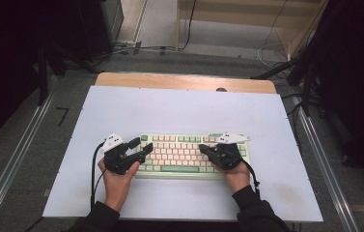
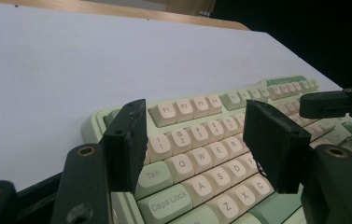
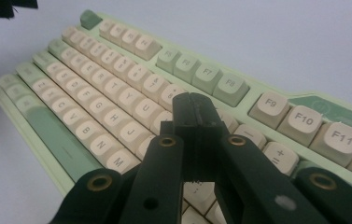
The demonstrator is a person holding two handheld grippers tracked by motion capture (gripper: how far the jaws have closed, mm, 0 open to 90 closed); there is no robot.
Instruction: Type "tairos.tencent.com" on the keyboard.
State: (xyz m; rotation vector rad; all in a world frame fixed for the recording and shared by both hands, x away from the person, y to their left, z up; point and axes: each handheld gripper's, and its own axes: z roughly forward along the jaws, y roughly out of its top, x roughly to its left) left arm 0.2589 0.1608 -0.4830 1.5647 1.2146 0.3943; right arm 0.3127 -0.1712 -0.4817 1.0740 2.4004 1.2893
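A pale green keyboard (image 1: 179, 154) with cream keys lies on the white mat, near the front. My left gripper (image 1: 142, 145) hovers over its left end, jaws open and empty. In the left gripper view those jaws (image 2: 194, 140) frame the number and letter rows of the keyboard (image 2: 201, 158). My right gripper (image 1: 202, 148) points left over the keyboard's right half. In the right gripper view its jaws (image 3: 194, 107) are shut together with nothing between them, just above the keys of the keyboard (image 3: 94, 93) below the F-row. Whether the tips touch a key I cannot tell.
The white mat (image 1: 179, 111) covers most of a wooden table (image 1: 184, 81). Metal rails (image 1: 15, 159) run along both sides of the table. Cables (image 1: 136, 48) and dark stands lie on the floor beyond it.
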